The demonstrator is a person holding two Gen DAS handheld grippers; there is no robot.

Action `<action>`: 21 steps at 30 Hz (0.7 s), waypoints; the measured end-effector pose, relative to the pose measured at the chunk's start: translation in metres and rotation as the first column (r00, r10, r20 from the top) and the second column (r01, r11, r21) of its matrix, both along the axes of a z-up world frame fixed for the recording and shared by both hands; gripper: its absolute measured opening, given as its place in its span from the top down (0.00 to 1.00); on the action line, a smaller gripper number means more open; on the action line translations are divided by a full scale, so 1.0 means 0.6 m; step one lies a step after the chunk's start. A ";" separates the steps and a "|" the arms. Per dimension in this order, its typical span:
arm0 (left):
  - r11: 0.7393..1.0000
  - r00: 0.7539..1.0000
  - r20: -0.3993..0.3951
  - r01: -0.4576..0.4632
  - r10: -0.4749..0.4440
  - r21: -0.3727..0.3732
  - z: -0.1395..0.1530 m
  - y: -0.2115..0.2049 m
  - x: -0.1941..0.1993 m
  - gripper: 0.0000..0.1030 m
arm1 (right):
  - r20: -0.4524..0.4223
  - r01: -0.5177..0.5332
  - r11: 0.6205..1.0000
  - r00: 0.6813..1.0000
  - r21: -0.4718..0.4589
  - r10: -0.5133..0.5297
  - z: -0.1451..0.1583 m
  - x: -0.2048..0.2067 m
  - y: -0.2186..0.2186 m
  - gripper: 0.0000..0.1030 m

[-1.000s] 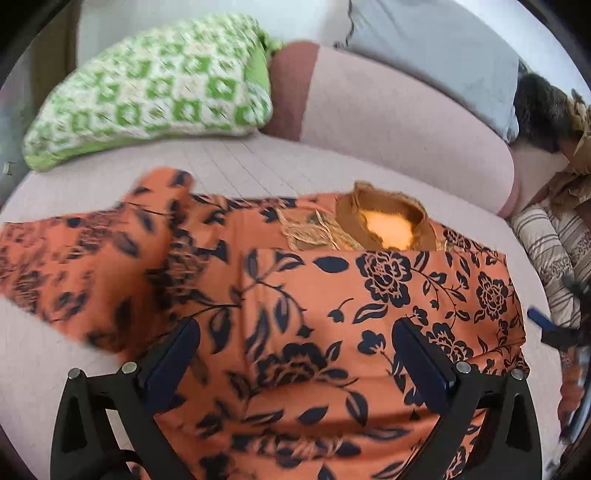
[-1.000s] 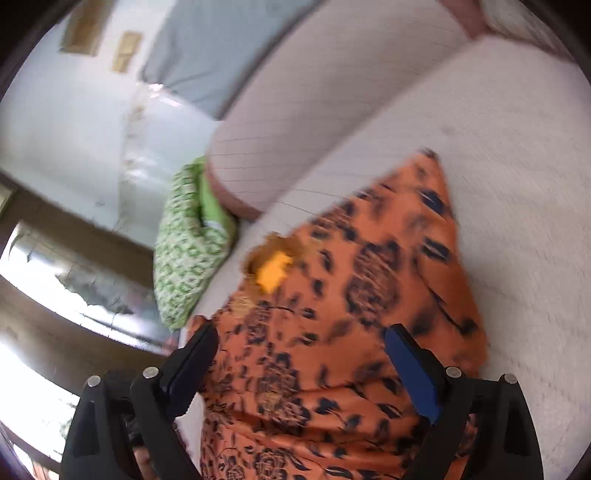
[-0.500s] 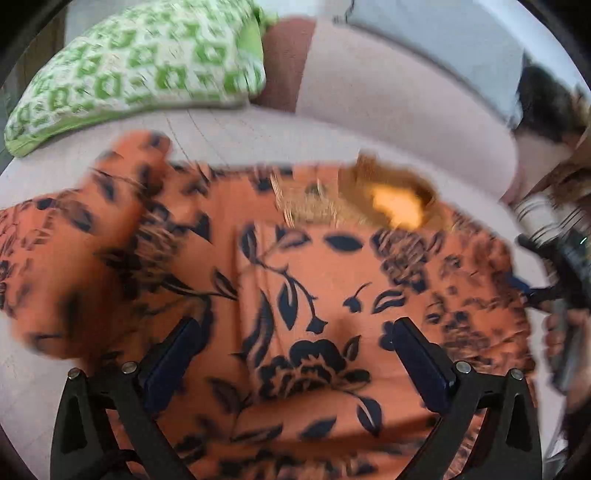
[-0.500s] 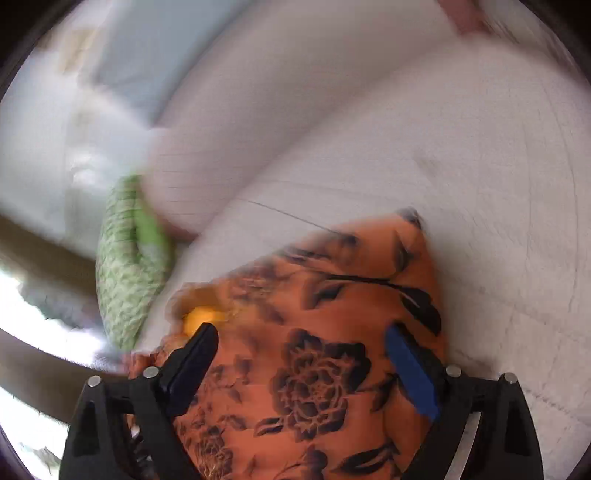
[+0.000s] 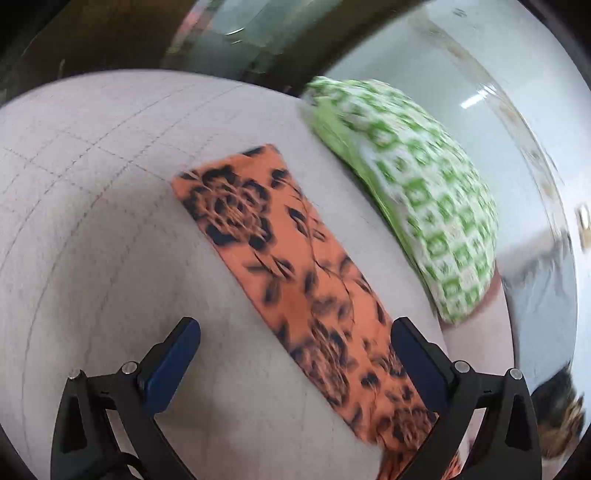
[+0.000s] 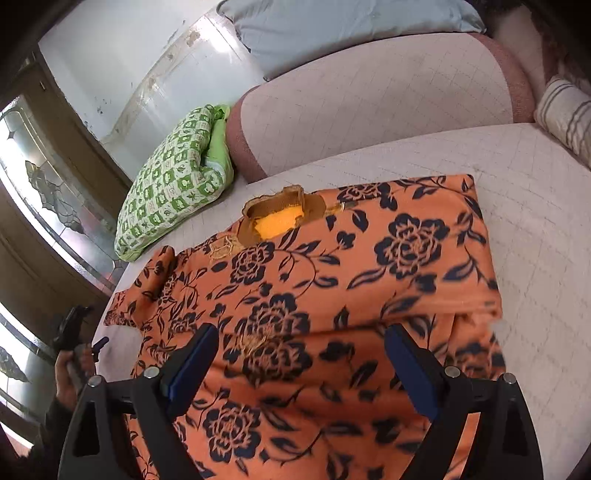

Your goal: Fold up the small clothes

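Jaws stand spread on both tools, holding nothing. Nearest, the right gripper (image 6: pixel 295 365) hangs over the middle of the orange dress (image 6: pixel 332 280), spread flat on the bed (image 6: pixel 535 206). The left gripper (image 5: pixel 293 354) faces the unfolded sleeve (image 5: pixel 280 254), which stretches away toward the green pillow (image 5: pixel 417 192); I'd say that hand is nearer it.

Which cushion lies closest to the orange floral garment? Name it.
The green-and-white checked pillow, beside the garment's neckline end. The grey-blue cushion sits up on the backrest; the striped pillow lies at the far right.
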State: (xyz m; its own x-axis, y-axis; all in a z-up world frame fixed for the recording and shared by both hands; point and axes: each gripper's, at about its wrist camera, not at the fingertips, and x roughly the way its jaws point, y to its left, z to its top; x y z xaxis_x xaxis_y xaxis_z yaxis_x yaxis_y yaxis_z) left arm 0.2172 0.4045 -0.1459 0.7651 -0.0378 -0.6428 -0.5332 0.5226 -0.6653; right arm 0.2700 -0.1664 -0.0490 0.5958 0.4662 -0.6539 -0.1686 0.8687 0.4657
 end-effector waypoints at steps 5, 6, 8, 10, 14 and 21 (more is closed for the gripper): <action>0.998 0.999 0.030 -0.032 0.033 -0.056 -0.001 0.026 0.019 0.01 | -0.027 0.021 1.000 0.999 0.009 -0.020 -0.019 -0.026 -0.026 0.10; 0.997 0.998 0.033 -0.042 0.044 -0.072 -0.006 0.030 0.021 0.01 | -0.025 0.022 1.000 0.999 0.009 -0.022 -0.020 -0.030 -0.027 0.10; 0.996 0.998 0.036 -0.050 0.053 -0.072 -0.003 0.030 0.024 0.01 | -0.021 0.031 0.999 0.999 0.010 -0.030 -0.024 -0.034 -0.030 0.10; 0.995 0.998 0.034 -0.058 0.061 -0.082 -0.003 0.032 0.027 0.01 | -0.022 0.042 0.999 0.999 0.022 -0.042 -0.025 -0.037 -0.038 0.10; 0.993 0.997 -0.032 -0.073 0.070 -0.095 -0.020 0.040 0.048 0.83 | -0.032 0.070 0.997 0.997 0.036 -0.069 -0.032 -0.043 -0.053 0.10; 0.998 0.999 -0.051 -0.006 0.009 0.063 0.024 0.005 0.071 0.96 | -0.024 0.109 0.993 0.994 0.046 -0.108 -0.040 -0.066 -0.084 0.10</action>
